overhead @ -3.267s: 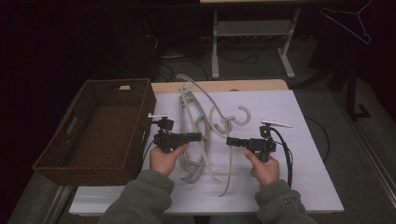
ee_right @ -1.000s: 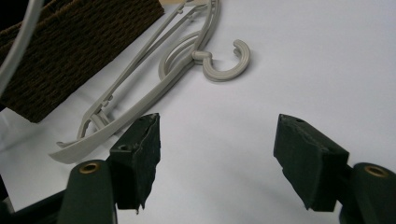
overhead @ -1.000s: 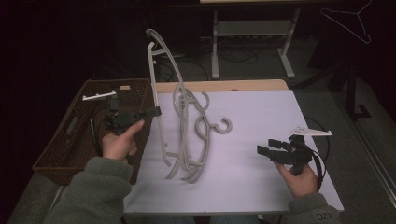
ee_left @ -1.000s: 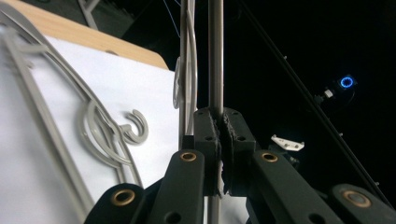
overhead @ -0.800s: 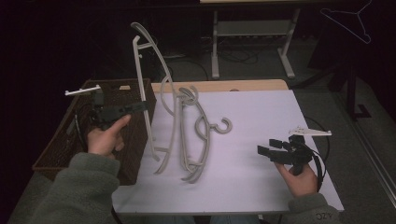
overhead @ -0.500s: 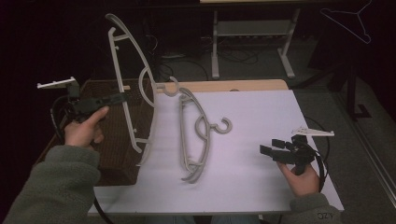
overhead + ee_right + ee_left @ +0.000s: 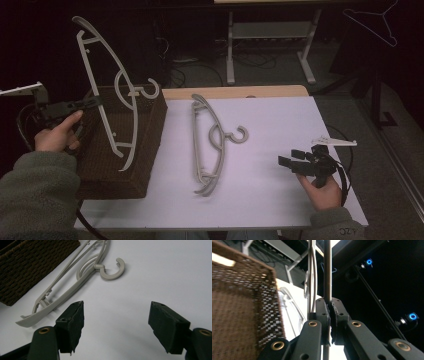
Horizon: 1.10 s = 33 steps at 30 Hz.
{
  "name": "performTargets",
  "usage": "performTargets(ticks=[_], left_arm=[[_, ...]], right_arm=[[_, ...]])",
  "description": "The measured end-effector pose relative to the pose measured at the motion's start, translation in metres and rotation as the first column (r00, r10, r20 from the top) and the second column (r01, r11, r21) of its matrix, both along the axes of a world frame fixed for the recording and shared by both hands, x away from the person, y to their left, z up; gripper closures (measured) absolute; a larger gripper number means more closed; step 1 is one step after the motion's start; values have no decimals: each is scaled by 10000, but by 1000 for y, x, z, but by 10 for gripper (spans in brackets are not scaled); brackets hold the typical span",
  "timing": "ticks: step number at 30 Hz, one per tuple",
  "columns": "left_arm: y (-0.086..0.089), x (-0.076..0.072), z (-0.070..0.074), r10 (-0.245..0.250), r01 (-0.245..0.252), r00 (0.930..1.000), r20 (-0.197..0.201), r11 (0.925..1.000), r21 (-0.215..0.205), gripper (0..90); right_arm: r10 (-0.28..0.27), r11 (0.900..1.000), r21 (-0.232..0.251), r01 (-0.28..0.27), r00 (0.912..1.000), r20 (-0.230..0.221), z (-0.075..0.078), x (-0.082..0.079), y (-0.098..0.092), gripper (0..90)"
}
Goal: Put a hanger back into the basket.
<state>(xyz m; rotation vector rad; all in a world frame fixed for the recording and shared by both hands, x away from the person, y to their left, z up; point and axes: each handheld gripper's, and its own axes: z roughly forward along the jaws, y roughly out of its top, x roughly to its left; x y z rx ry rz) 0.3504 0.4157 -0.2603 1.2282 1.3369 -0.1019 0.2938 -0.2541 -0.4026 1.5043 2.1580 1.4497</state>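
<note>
Dim room, dark surroundings, white tabletop [image 7: 280, 125] brightest (soft shadows), basket [image 7: 239, 315] blurred in left gripper view

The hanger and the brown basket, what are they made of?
The hanger held in the left gripper looks like plastic: pale grey-beige, smooth, with moulded ribs. The basket looks like woven wicker or rattan: dark brown, with a rough criss-cross weave.

High overhead; two close tongs-mounted views
</note>
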Motion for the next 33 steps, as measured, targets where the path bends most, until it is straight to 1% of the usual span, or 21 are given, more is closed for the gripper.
performTargets(ticks=[2,6,7,11,13,15,17,18,19,20,21,23,24,26,27,28,29,30,31,32,33], left_arm=[[7,2,-6,171,-171,9997,-178,9999,5,858],[15,6,-20,322,-301,9975,-626,9990,339,859],[16,6,-25,340,-314,9968,-721,9988,367,858],[19,6,-41,397,-353,9931,-1106,9985,412,858],[18,7,-50,393,-316,9904,-1329,9977,598,858],[18,8,-57,432,-340,9869,-1555,9976,609,858],[17,9,-62,404,-282,9845,-1707,9969,729,858],[18,9,-65,386,-223,9831,-1791,9955,921,857],[17,10,-67,402,-223,9810,-1895,9952,958,857],[17,11,-70,379,-135,9763,-2130,9933,1149,856],[16,12,-72,328,7,9722,-2317,9897,1432,855],[14,14,-75,341,122,9679,-2489,9832,1820,852],[12,16,-76,386,246,9630,-2668,9729,2298,849],[9,18,-79,404,418,9557,-2915,9618,2705,840],[9,18,-80,404,488,9541,-2968,9566,2871,838],[9,18,-80,479,456,9546,-2940,9518,3032,830],[9,18,-79,547,524,9520,-3011,9402,3367,822],[8,18,-78,672,568,9477,-3122,9265,3719,808],[7,18,-78,764,623,9448,-3186,9128,4036,782],[6,18,-77,932,683,9401,-3279,8908,4492,744],[6,18,-76,1056,688,9370,-3329,8787,4725,689]], right_arm=[[2,10000,-4,-2,10000,39,0,0,0,278],[20,10000,5,-20,10000,2,0,0,1,277],[19,10000,15,-19,10000,22,0,0,1,276],[39,10000,20,-39,10000,63,1,0,1,275],[36,10000,17,-36,10000,65,1,-1,2,275],[37,10000,15,-37,10000,92,1,-1,2,275],[29,10000,41,-30,10000,94,1,-1,2,275],[25,10000,54,-25,10000,92,1,-1,2,275],[20,10000,61,-21,9999,100,1,-1,2,275],[36,10000,40,-37,9999,163,1,0,2,275],[28,10000,65,-29,10000,94,2,0,3,275],[52,10000,44,-53,9999,148,2,0,3,275],[52,10000,35,-52,9999,162,2,0,3,275],[34,10000,88,-35,9999,119,2,0,3,275],[36,10000,92,-37,9999,123,2,0,3,275],[28,9999,96,-29,9999,135,2,0,3,275],[35,9999,122,-37,9999,150,3,0,3,275],[38,9999,115,-40,9998,184,3,0,2,275],[35,9999,122,-37,9998,190,3,0,2,274],[34,9999,144,-37,9998,174,3,0,2,274],[51,9999,146,-53,9998,172,3,0,3,274]])
